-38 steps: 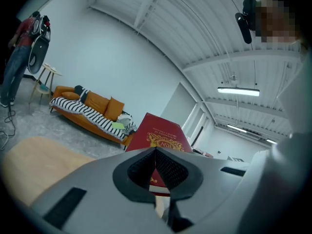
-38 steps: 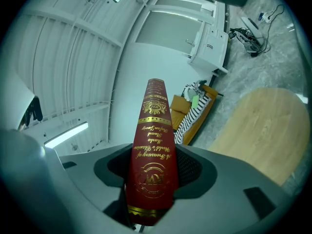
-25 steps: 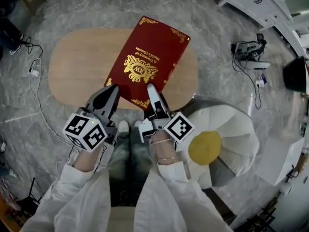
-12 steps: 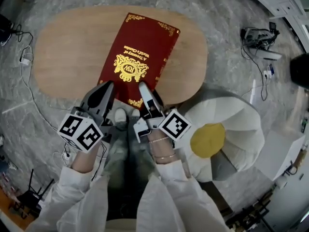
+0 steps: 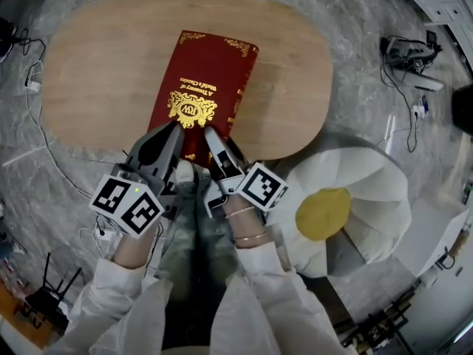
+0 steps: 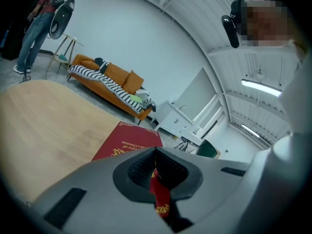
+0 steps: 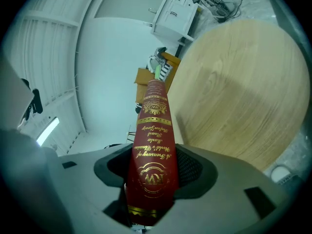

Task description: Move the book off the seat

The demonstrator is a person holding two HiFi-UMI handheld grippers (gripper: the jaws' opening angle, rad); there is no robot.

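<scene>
The left tool (image 5: 170,136) and right tool (image 5: 213,140) clamp the near edge of the red gold-embossed hardcover book (image 5: 201,87). The book extends over the oval light-wood table (image 5: 89,72) — apart from the white padded seat (image 5: 362,187).

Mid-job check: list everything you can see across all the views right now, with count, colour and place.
red hardcover book with gold print: one, red, over the table, near end in both grippers
oval wooden table: one, light brown, in front of the person
white petal-shaped seat with a yellow centre: one, right of the person, nothing on it
grey marble floor: under everything
cables: several, dark and white, on the floor at both sides
orange sofa: one, beyond the table, striped blanket on it
white cabinet: one, beside the sofa
standing person: one, far background
left gripper: grey, jaws shut on the book's cover
right gripper: grey, jaws shut on the book's spine
white sleeves: two, bottom of the head view
</scene>
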